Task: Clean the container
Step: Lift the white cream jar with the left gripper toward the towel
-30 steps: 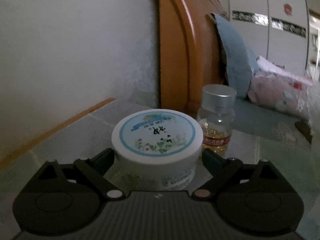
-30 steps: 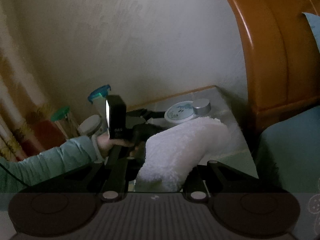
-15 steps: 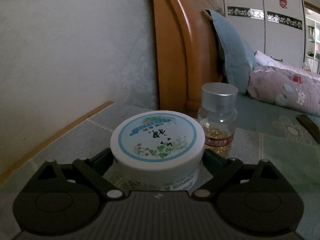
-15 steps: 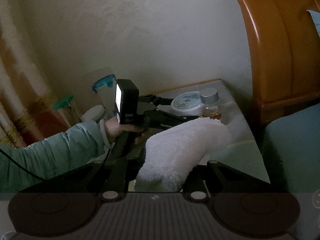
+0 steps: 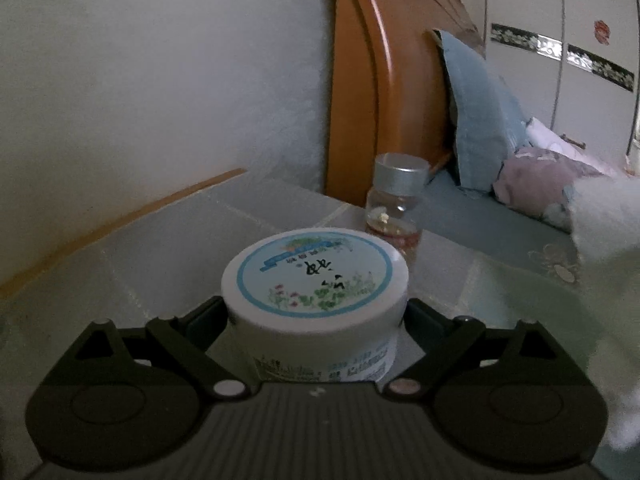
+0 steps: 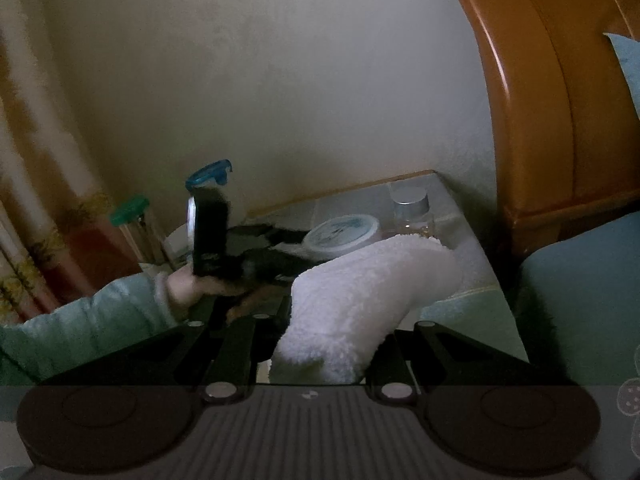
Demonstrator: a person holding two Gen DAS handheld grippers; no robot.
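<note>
Container: white round tub [image 5: 316,292] with a blue-ringed flower label on its lid, upright on the desk [image 5: 160,248], between the fingers of the left tongs [image 5: 316,312]
Left tongs: spread wide, pads against both sides of the tub, pinching it
Right tongs: [image 6: 324,344] pressed nearly together on a fluffy white cloth [image 6: 360,292], which sticks out forward and bends toward the tub
Small bottle: clear glass, silver cap [image 5: 396,204], just behind the tub, near the wooden headboard [image 5: 380,80]
Left hand: [image 6: 188,288] in a pale green sleeve, gripping the left tool's handle, seen from the right wrist view
Background: blue pillow [image 5: 476,120] on the bed; two jars with teal lids [image 6: 208,172] by the wall
</note>
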